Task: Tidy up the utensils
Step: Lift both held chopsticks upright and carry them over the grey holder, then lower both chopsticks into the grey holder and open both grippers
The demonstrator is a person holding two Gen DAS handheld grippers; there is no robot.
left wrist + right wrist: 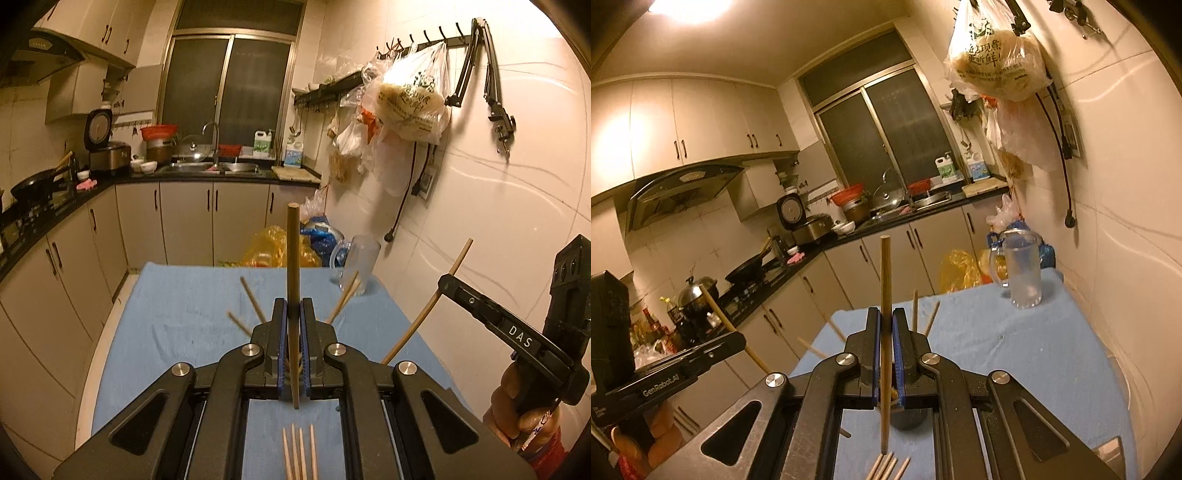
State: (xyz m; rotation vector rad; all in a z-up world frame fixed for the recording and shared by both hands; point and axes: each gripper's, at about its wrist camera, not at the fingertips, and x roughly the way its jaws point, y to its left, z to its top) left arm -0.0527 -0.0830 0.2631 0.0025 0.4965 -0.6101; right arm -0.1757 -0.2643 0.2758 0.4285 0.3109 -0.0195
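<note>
Above blue cloth [184, 325], both fingers pairs clamped on slim round wooden chopsticks [293, 295].

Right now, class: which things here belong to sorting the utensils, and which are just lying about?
Belongs to the job:
- left tongs, shut on a chopstick
- right tongs, shut on another chopstick
- loose chopsticks on the blue cloth
- glass mug

Lying about:
- hanging bags
- rice cooker
- wok

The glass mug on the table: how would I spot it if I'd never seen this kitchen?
Find the blue cloth covering the table beside the tiled wall. At its far corner near that wall stands the glass mug, upright and empty. It is the only see-through thing there; everything else on the cloth is wooden chopsticks.
</note>
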